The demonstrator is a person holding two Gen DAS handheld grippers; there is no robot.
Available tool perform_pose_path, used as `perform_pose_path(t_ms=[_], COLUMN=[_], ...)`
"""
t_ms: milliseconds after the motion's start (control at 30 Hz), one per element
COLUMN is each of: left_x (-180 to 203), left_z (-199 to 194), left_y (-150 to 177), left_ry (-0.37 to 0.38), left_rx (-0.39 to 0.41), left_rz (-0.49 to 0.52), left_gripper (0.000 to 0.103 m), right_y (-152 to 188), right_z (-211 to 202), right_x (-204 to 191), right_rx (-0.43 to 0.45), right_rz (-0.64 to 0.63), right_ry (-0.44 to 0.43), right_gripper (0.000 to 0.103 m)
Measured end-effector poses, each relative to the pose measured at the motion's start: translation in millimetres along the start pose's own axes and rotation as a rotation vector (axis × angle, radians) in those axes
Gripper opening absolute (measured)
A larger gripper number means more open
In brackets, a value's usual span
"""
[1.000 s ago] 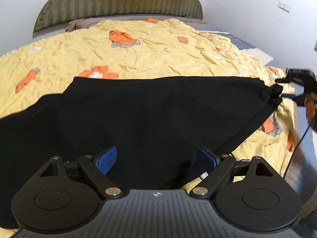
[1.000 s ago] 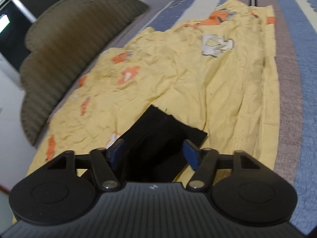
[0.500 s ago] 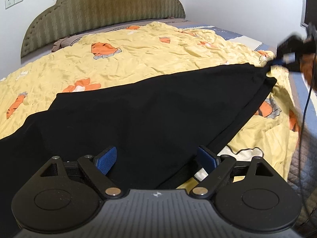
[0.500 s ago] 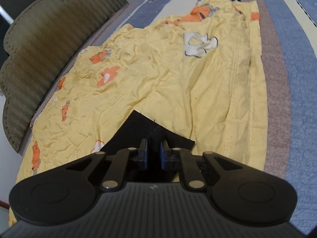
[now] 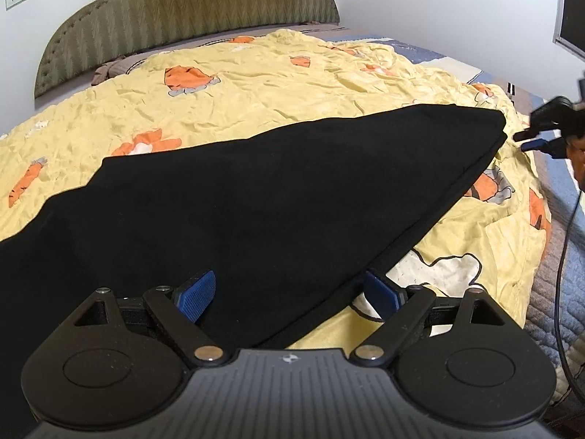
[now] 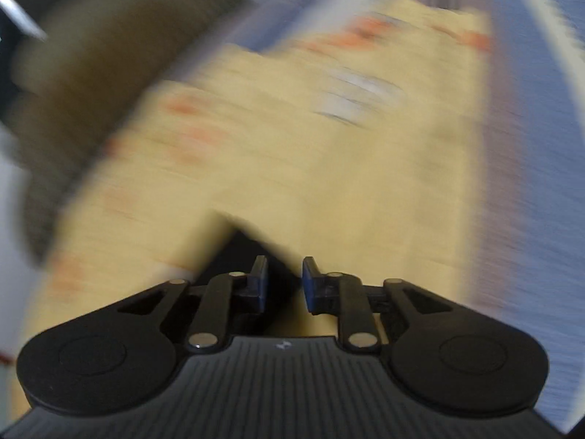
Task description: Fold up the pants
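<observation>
Your left gripper [image 5: 289, 292] stands wide open and holds nothing. Its two blue pads straddle the near edge of the black pants [image 5: 256, 197]: the left pad sits over the cloth, the right pad over the yellow blanket [image 5: 256, 77] just past the hem line. Whether either pad touches fabric cannot be told.

Your right gripper [image 6: 284, 285] shows a narrow gap, and its jaws are opening. The right wrist view is heavily blurred. A dark corner of the pants lies just ahead of the left pad and below it; the gap itself shows mostly yellow, so no cloth appears pinched. In the left wrist view this gripper sits just beside the far right corner of the pants, apart from it.

Risks from here:

- If you close the left gripper as it stands, you may catch the blanket together with the hem, because one pad is over each. A lift would then drag the bedding and wrinkle the pants.
- If you re-grip with the right gripper while it moves fast, you may miss the corner or take only one layer; the fold would then come out skewed.
- If you lift one side alone, the loose cloth may slide and bunch.

The pants lie spread flat across the blanket, running from the lower left to the far right corner, with the headboard [image 5: 190, 11] well beyond.
</observation>
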State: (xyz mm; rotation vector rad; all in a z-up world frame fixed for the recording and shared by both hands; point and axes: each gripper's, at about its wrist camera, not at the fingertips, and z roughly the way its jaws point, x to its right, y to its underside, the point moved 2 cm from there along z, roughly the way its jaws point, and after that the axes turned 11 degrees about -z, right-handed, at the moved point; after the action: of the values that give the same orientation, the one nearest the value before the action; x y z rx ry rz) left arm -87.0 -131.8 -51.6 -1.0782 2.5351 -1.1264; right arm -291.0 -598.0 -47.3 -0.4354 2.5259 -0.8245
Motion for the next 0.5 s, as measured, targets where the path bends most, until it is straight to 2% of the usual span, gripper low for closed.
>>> perform_pose_path(t_ms=[33,100,200,233,300,400,500], left_x=[0.7,1.5,0.4,-0.2,-2.2,-3.6,-2.5], left_z=[-0.5,-1.2,-1.0,0.0,1.5,1.7,5.8], left_y=[-0.7,-3.9,-9.4,-10.5,-11.0,-9.1,-8.6], left_ry=[-0.004,-0.02,-0.035,-0.037,-0.034,-0.033,-0.042], left_rx=[0.006,0.024,0.044,0.035,0.018,0.01,-0.005], left_rz=[0.003,0.0,-0.025,-0.035,-0.05,-0.056,-0.055], left_gripper=[0.089,0.089,0.089,0.089,0.089,0.089,0.089], right_y=[7.5,16.4,23.0,24.4,26.1,24.7,28.5], right_z=[-3.6,-14.6,-26.9,-27.4,-20.7,-7.4,2.3], right_x=[8.7,15.4,12.2,12.2,8.8,5.5,2.8], right_rx=[0.022,0.052,0.076,0.077,0.071,0.05,0.049], right_rz=[0.005,0.024,0.057,0.096,0.167,0.171,0.2], right_ry=[0.018,-0.026,-0.138,-0.187,-0.262,-0.187,-0.241], right_gripper=[0.021,0.022,0.034,0.046,0.048,0.049,0.049])
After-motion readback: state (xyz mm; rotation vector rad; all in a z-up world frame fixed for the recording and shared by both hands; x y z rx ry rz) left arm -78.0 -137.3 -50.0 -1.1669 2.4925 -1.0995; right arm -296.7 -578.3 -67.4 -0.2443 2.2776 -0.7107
